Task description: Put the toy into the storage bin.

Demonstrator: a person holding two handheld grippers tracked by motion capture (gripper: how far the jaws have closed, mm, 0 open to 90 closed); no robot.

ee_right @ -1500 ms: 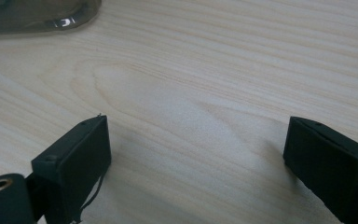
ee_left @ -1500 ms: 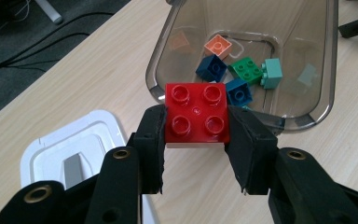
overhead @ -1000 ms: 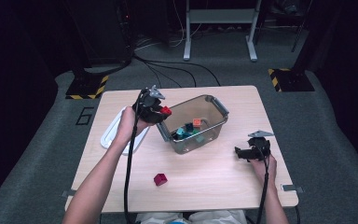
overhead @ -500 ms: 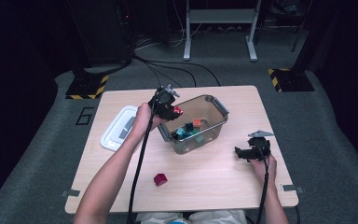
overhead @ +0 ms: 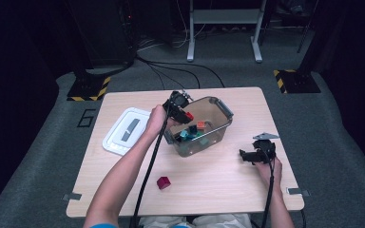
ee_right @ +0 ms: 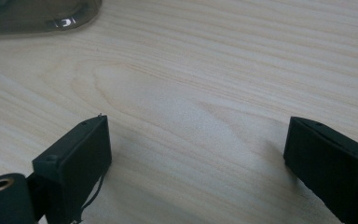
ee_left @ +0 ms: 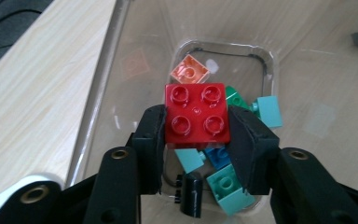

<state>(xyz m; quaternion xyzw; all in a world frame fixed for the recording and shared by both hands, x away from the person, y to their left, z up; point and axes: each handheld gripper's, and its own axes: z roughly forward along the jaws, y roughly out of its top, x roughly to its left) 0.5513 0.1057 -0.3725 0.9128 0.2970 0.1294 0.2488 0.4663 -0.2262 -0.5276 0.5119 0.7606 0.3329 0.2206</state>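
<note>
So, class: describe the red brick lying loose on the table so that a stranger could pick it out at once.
Start at the wooden table and find the clear plastic bin near its middle. Move from the bin toward the person's edge, to the bare wood beside the left forearm. There lies the red brick, alone on the tabletop, unlike the other red brick held over the bin.

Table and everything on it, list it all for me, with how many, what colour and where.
Table: one, light wood, centre.
Bin: one, clear plastic, mid-table.
Lid: one, white, left of the bin.
Held brick: one, red, between the left gripper's pads above the bin.
Loose brick: one, dark red, on the table near the person.
Bricks in the bin: several; orange, green, teal, blue.
Left gripper: black, over the bin, jaws just easing apart.
Right gripper: black, open above bare table.
</note>
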